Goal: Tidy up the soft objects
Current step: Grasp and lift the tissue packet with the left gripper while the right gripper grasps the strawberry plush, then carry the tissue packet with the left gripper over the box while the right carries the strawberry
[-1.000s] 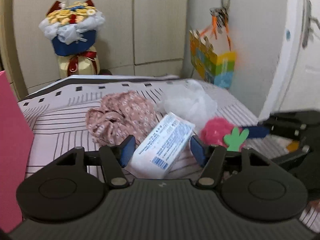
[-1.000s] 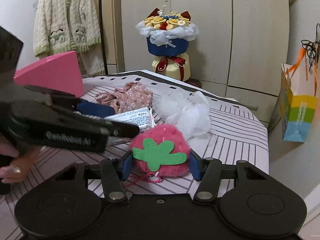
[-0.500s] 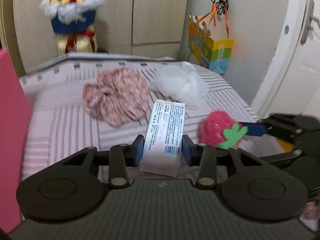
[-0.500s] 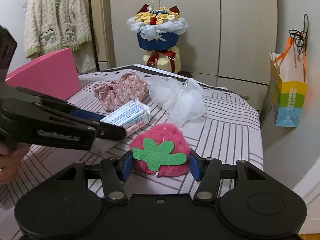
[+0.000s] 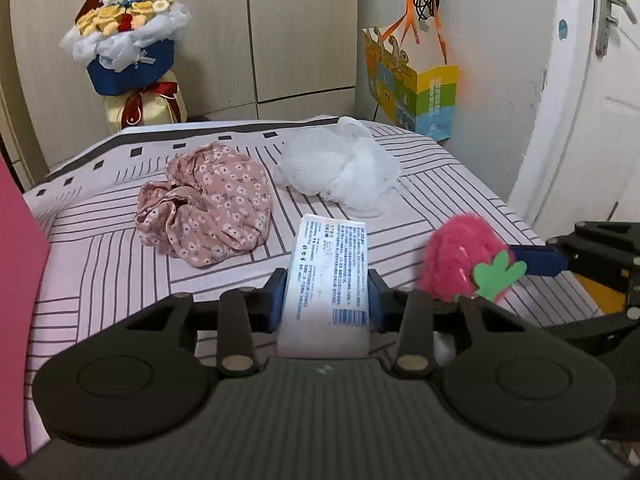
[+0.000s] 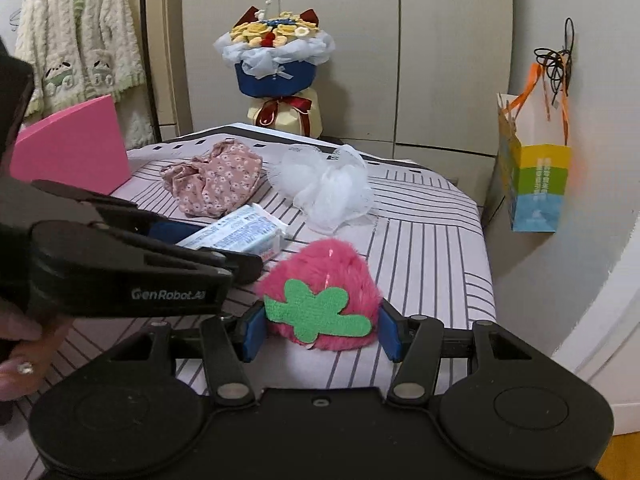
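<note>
My left gripper [image 5: 327,296] is shut on a white tissue pack [image 5: 328,276] with blue print, held above the striped bed; the pack also shows in the right wrist view [image 6: 240,236]. My right gripper [image 6: 318,332] is shut on a pink plush strawberry [image 6: 324,276] with a green felt leaf, seen at the right of the left wrist view [image 5: 460,260]. A pink floral cloth [image 5: 208,208] and a white mesh puff [image 5: 344,168] lie on the bed beyond both grippers.
A pink box [image 6: 72,148] stands at the bed's left. A flower bouquet [image 6: 276,60] stands behind the bed against cupboards. A coloured paper bag [image 6: 532,176] hangs on the right wall. The bed's right edge [image 6: 486,264] drops off near the door.
My left gripper closed on the tissue pack and lifted it off the bed. The right gripper kept hold of the strawberry and raised it slightly.
</note>
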Demonstrator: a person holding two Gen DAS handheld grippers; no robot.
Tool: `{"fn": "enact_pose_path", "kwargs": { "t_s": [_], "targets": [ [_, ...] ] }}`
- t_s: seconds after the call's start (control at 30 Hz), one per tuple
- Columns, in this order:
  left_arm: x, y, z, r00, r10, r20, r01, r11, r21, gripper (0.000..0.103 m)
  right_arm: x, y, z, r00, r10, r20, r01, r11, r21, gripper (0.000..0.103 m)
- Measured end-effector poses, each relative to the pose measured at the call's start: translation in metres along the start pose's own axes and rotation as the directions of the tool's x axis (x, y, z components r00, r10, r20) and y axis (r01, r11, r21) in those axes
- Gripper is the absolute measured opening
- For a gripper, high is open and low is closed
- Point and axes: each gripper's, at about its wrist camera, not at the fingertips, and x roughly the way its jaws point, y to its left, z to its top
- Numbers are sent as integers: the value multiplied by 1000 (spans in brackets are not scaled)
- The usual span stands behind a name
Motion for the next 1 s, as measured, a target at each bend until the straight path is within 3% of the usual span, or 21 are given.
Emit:
{"fn": "enact_pose_path", "kwargs": {
  "t_s": [0.37,0.7,1.0],
  "targets": [
    [-50,14,-19,1000,-5,22,7,996,-84,39,-26,11,-18,1000,-6,-7,7,988,154,60],
    [-104,14,-48,999,-21,33,22,999,-41,39,-63,42,-45,1000,8,-5,-6,983,181,60],
    [-148,33,-66,996,-85,24,88,986,-139,39,-97,68,-53,999,54,-7,-51,976,210,60]
  ]
}}
